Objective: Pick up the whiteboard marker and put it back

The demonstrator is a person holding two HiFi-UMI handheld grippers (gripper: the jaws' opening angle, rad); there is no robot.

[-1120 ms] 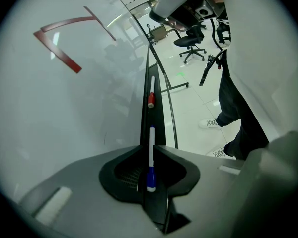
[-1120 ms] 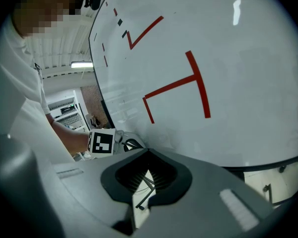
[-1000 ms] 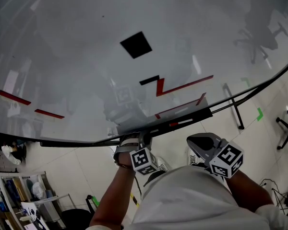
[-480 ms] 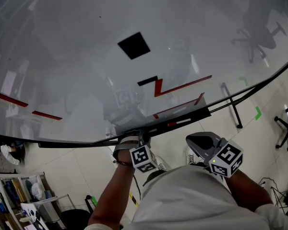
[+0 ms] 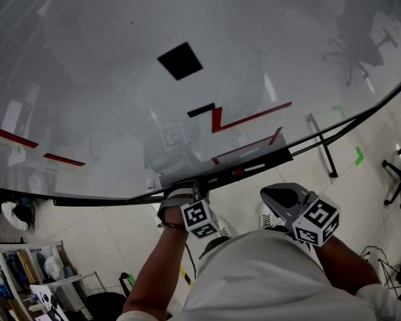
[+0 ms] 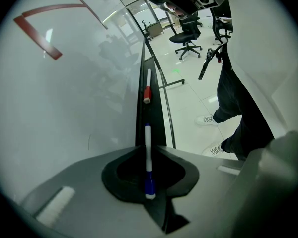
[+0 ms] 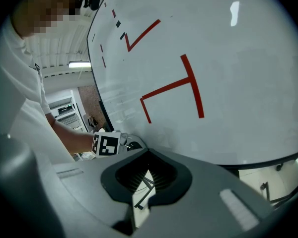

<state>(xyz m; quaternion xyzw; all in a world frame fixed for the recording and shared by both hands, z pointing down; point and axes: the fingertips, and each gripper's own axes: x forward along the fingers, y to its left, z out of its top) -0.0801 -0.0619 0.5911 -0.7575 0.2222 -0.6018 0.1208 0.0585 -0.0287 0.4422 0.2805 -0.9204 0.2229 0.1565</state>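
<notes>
Left gripper view: my left gripper [image 6: 147, 150] is clamping the whiteboard marker [image 6: 148, 135], blue cap toward the camera, white barrel pointing along the whiteboard tray [image 6: 157, 114]. A red-capped marker [image 6: 147, 88] is lying farther along that tray. My right gripper [image 7: 147, 155] is hanging near the whiteboard [image 7: 228, 58], jaws nearly together, gripping nothing.

Carrier: narrow black marker tray [image 6: 158, 128] running along the lower edge of the whiteboard [image 6: 64, 108]. On it: one red-capped marker [image 6: 147, 86], white barrel, lying lengthwise. A blue-capped marker [image 6: 148, 157] is lined up along the tray, clamped in the left claw [image 6: 147, 148]. Whether it touches the tray cannot be told.
</notes>
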